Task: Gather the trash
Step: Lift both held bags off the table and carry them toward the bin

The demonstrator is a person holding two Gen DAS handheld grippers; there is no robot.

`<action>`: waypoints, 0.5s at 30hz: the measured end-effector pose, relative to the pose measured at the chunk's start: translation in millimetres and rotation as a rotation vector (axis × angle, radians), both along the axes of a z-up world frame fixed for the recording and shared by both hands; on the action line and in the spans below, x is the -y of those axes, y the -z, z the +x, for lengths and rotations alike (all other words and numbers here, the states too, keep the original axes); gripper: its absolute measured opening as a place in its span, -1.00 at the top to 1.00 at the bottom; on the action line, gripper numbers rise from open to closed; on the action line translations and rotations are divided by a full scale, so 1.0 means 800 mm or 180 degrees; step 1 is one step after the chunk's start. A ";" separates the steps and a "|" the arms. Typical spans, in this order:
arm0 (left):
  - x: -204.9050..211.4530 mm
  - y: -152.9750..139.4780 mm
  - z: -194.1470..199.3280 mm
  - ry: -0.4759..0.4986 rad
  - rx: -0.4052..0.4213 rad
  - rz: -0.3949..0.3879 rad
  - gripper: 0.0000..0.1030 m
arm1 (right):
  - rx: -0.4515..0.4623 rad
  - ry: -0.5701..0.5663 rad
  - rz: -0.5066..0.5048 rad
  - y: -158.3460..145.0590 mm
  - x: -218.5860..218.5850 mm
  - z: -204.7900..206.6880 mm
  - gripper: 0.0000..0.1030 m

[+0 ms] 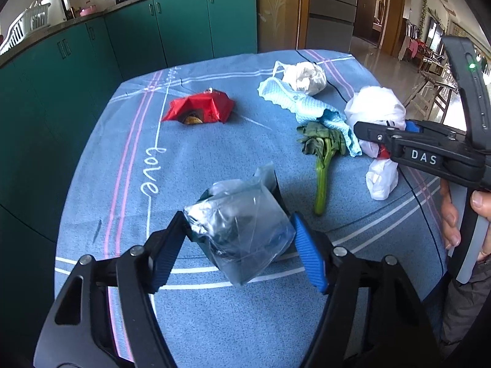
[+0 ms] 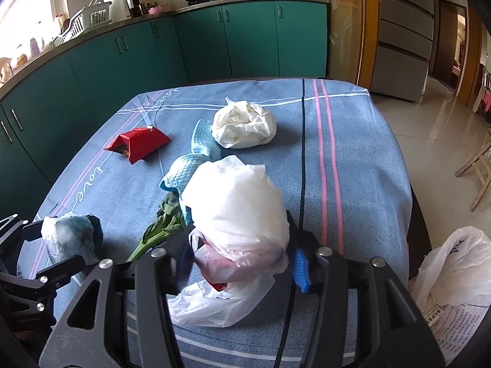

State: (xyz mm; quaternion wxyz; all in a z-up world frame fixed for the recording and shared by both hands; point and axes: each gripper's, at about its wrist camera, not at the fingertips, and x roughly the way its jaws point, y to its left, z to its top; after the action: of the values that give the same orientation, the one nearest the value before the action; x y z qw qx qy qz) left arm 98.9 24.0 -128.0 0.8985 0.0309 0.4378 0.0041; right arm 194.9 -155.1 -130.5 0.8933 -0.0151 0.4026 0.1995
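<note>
While both hover over tablecloth (image 1: pixel 92 184) | left gripper (image 1: pixel 239 245) clamps clear bag (image 1: pixel 242 230) | right gripper (image 2: pixel 239 263) seemingly pinches white bag (image 2: pixel 236 208)

On the side of my right gripper (image 1: pixel 382 141), seen from my left wrist, I read the white letters "DAS" on the black body. The blue tablecloth (image 1: pixel 214 159) under my fingers carries the word "love" in white cursive, running along a thin white line beside the pink stripes; the right wrist view shows it too, and again more faintly near the far corner. At the lower right edge of the right wrist view, a printed sheet (image 2: pixel 445 322) under a white plastic bag (image 2: pixel 454 270) bears dark characters too small and bent for me to read.
</note>
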 end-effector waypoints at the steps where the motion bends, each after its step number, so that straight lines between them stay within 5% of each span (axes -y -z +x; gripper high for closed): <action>1: 0.000 -0.003 -0.001 -0.0006 0.0024 0.0009 -0.36 | -0.0001 0.0016 0.0011 0.000 0.001 0.000 -0.12; 15: -0.009 -0.008 -0.001 -0.0096 0.0011 -0.0012 -0.38 | -0.0031 0.0149 0.0019 0.002 0.009 0.005 -0.35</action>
State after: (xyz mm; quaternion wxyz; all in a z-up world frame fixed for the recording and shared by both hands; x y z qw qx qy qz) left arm 97.8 31.5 -121.8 0.8992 0.0226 0.4366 0.0168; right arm 199.2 -162.6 -132.3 0.8958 -0.0021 0.4065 0.1798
